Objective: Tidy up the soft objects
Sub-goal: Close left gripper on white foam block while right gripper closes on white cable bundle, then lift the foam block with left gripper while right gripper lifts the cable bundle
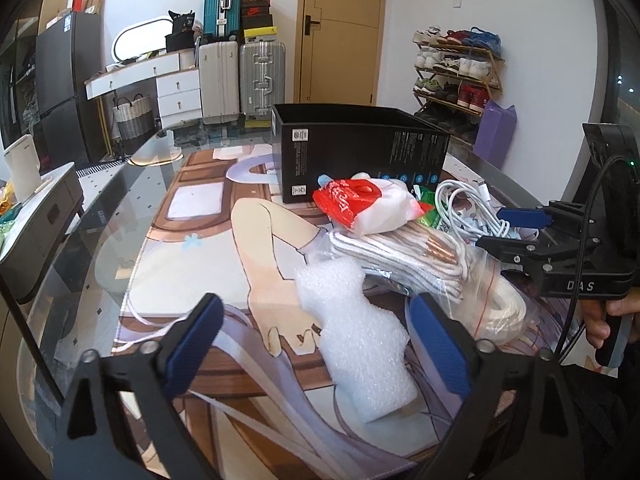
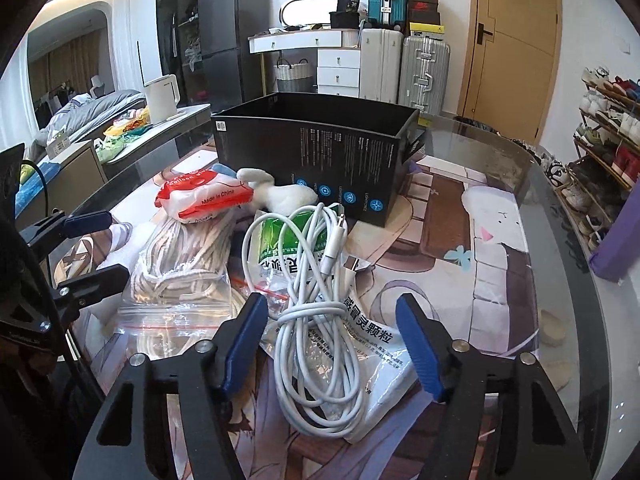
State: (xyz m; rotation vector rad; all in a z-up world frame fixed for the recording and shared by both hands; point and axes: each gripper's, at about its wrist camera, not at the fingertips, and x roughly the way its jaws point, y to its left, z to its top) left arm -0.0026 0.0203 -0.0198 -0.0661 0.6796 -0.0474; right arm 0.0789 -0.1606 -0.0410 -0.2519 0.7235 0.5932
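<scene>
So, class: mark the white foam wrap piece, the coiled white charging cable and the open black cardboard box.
White foam wrap piece (image 1: 356, 336), left wrist view, its middle.
Coiled white charging cable (image 2: 316, 344), right wrist view, bundled strands.
Open black cardboard box (image 2: 320, 148), right wrist view, front wall.

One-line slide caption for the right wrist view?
Right gripper, open, straddles a coiled white charging cable lying before an open black cardboard box.

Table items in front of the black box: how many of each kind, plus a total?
Foam wrap piece: 1
Red-and-white packet: 1
White plush toy: 1
Zip bag of cord: 1
White cable bundle: 1
Green sachet: 1
White printed sachet: 1
Total: 7, counting only what shows clearly in the pile.
</scene>
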